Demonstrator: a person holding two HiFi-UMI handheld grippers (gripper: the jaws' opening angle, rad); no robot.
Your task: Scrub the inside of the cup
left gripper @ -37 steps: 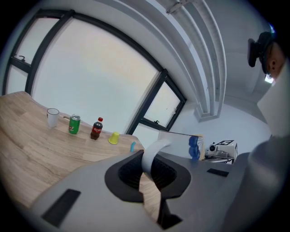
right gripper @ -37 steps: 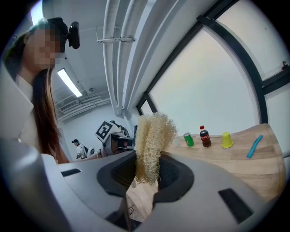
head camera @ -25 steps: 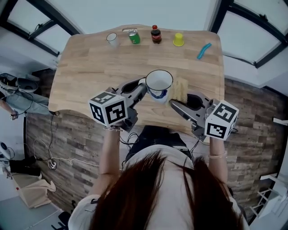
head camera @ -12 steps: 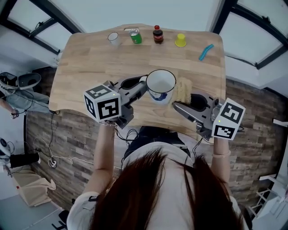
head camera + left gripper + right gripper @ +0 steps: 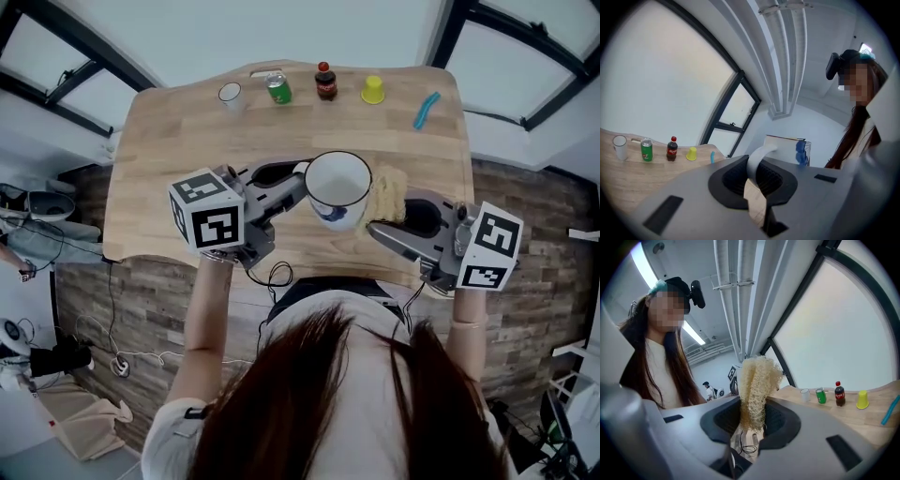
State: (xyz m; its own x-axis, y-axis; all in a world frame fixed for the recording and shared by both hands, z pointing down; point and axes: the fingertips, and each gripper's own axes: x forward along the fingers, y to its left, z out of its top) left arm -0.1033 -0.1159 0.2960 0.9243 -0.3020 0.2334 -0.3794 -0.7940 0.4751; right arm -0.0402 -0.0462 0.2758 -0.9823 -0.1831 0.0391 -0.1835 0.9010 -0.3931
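Observation:
A white enamel cup (image 5: pixel 337 187) with a dark rim and blue print is held up above the table's front edge, its mouth facing up. My left gripper (image 5: pixel 294 185) is shut on the cup's handle (image 5: pixel 758 159). The cup body (image 5: pixel 787 149) shows beyond the jaws in the left gripper view. My right gripper (image 5: pixel 380 217) is shut on a pale loofah scrubber (image 5: pixel 388 192), which stands just right of the cup, outside it. In the right gripper view the loofah scrubber (image 5: pixel 757 387) sticks up between the jaws.
Along the wooden table's (image 5: pixel 187 141) far edge stand a small white cup (image 5: pixel 231 94), a green can (image 5: pixel 277 88), a dark soda bottle (image 5: pixel 325 82) and a yellow cup (image 5: pixel 373 90). A blue brush (image 5: pixel 426 109) lies at the far right.
Both grippers have lifted toward the head camera with the cup and the loofah. The right gripper has drifted right; the loofah stays beside the cup.

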